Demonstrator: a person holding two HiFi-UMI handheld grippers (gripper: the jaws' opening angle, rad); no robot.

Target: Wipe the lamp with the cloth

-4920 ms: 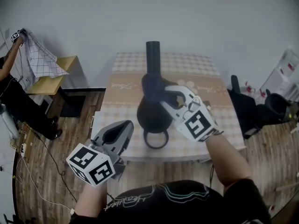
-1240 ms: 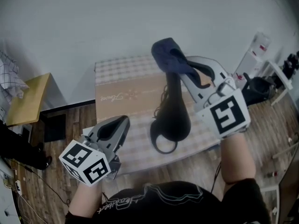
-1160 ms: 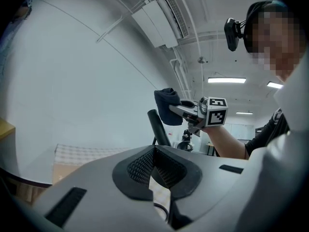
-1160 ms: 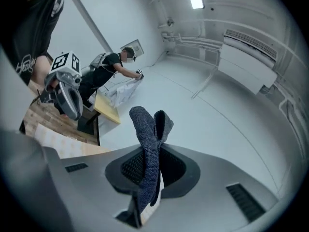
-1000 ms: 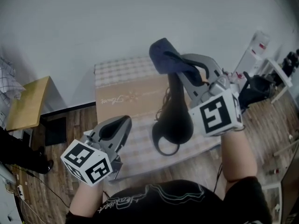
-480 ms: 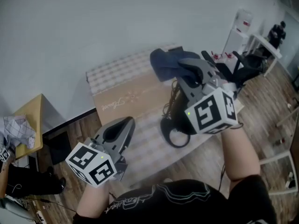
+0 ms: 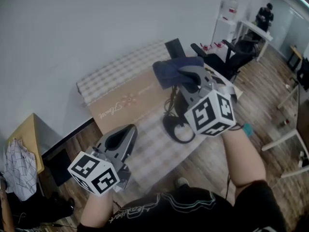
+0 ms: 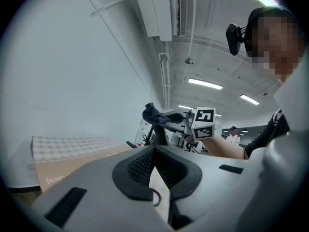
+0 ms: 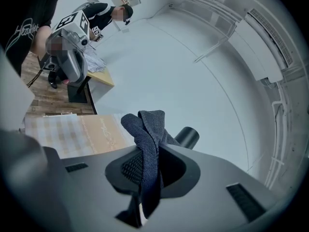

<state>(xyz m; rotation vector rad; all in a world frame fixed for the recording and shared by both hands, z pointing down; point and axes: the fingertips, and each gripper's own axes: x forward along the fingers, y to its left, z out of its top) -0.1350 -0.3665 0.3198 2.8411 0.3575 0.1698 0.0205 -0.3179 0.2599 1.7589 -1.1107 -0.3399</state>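
Head view, going from the left: the left claw [image 7: 128, 129] hangs low off the near left corner of the counter [image 7: 116, 105], which has a checked cloth cover with a tan band across it. Its black-and-white marker cube [image 7: 94, 172] faces the camera. The left gripper view shows the claw clenched, pads meeting at the tips and nothing pinched in there [image 8: 154, 151]. It's well apart from everything on the counter.

Mid-counter stands the black lamp with a tube-shaped head [image 7: 174, 48] and a ring-shaped foot. Most of its body is hidden behind the right gripper, so you only really get the tube poking up at the back and the ring at the front.

The crumpled dark blue cloth [image 7: 170, 71] is bunched at the tip of the right claw [image 7: 186, 76], sitting just in front of and below the tube end. In the right gripper view the claw [image 9: 149, 166] is clamped on the cloth [image 9: 147, 129], which runs as a folded strip between the pads and sticks up past the tips. The lamp's tube end [image 9: 187, 137] shows just beside it, right behind the fabric. Can't tell if they're actually touching.

Off to the right of the counter there's a black office chair [image 7: 227, 57] on the wood floor.
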